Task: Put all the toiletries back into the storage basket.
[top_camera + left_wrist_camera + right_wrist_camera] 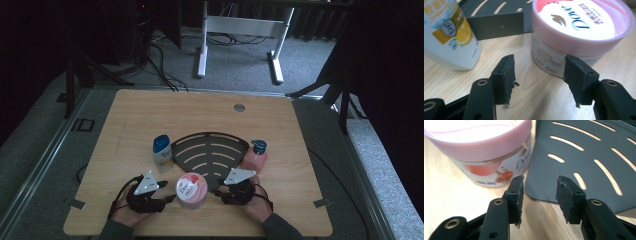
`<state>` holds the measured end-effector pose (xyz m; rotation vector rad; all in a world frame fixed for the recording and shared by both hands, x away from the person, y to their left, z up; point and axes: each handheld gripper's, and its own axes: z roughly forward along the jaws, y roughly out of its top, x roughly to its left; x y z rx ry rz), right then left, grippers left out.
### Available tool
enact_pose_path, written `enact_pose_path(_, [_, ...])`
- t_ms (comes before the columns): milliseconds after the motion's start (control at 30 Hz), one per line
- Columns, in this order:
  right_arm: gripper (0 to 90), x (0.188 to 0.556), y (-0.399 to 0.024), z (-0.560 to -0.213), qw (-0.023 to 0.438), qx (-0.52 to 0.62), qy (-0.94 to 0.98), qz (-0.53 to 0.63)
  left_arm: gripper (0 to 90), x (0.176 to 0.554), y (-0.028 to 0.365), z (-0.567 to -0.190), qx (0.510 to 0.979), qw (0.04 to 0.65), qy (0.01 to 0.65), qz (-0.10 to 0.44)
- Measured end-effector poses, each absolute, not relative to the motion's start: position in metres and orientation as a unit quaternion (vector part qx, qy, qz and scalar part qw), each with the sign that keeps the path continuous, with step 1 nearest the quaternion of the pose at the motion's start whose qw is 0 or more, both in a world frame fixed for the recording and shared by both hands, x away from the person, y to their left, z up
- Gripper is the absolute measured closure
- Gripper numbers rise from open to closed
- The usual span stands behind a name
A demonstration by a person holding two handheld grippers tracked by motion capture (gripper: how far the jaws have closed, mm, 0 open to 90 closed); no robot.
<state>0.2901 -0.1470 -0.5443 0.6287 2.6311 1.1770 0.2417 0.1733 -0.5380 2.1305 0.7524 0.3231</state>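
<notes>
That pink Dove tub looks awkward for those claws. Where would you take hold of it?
Probably by the straight side wall below the lid of the Dove tub, coming in level from the left, where the left claw already faces it, open. The lid overhangs and the tub looks wide, so a grip from above seems unlikely.

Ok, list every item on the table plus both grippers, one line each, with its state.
Dove jar: upright, lid on, not gripped.
White bottle: upright, cap on.
Pink pump bottle: upright.
Black slotted rack: flat on table.
Left gripper: open, holding nothing.
Right gripper: open, holding nothing.
</notes>
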Motion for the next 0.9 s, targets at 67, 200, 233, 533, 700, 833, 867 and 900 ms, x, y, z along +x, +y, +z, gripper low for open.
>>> enact_pose_path(67, [56.0,0.29,-0.147,-0.544,0.091,0.208,0.888,0.399,41.6,0.241,0.173,-0.538,0.85,0.419,0.295,0.125])
enact_pose_path(200, [53.8,0.288,-0.146,-0.543,0.079,0.192,0.89,0.407,39.5,0.239,0.171,-0.54,0.855,0.419,0.283,0.114])
enact_pose_path(233, [53.1,0.287,-0.145,-0.542,0.076,0.189,0.889,0.41,39.5,0.239,0.169,-0.54,0.858,0.418,0.278,0.109])
enact_pose_path(533, [48.7,0.284,-0.14,-0.542,0.047,0.152,0.893,0.421,34.7,0.238,0.16,-0.541,0.867,0.418,0.254,0.094])
enact_pose_path(700, [45.6,0.283,-0.138,-0.541,0.035,0.14,0.893,0.427,33.6,0.241,0.157,-0.543,0.871,0.416,0.247,0.086])
enact_pose_path(833, [41.3,0.284,-0.135,-0.54,0.032,0.131,0.892,0.431,31.2,0.243,0.155,-0.544,0.874,0.415,0.239,0.084])
enact_pose_path(867, [39.9,0.283,-0.135,-0.539,0.031,0.128,0.893,0.43,30.6,0.243,0.153,-0.545,0.875,0.413,0.238,0.083])
enact_pose_path(900, [39.0,0.282,-0.133,-0.539,0.032,0.121,0.895,0.429,29.6,0.243,0.153,-0.545,0.876,0.412,0.237,0.084])
